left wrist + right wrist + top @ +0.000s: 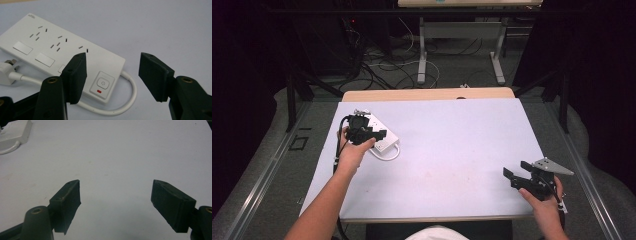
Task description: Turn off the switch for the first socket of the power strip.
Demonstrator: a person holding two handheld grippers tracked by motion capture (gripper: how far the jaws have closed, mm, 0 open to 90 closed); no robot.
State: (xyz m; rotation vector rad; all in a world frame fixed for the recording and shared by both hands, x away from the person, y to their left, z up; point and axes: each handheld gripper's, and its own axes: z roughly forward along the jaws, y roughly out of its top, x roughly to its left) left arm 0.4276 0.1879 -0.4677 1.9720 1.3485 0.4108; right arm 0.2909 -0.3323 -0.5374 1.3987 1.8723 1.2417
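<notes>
My left gripper point(112, 75) hovers, jaws wide apart and empty, over the white plastic power strip point(60, 55) at far left on the pale tabletop point(452, 150). My right gripper point(116, 203) gapes empty, near right.

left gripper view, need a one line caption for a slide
Open left hand-held gripper poised over a white plastic power strip with a red-marked power button, lying on a pale table surface.
</notes>
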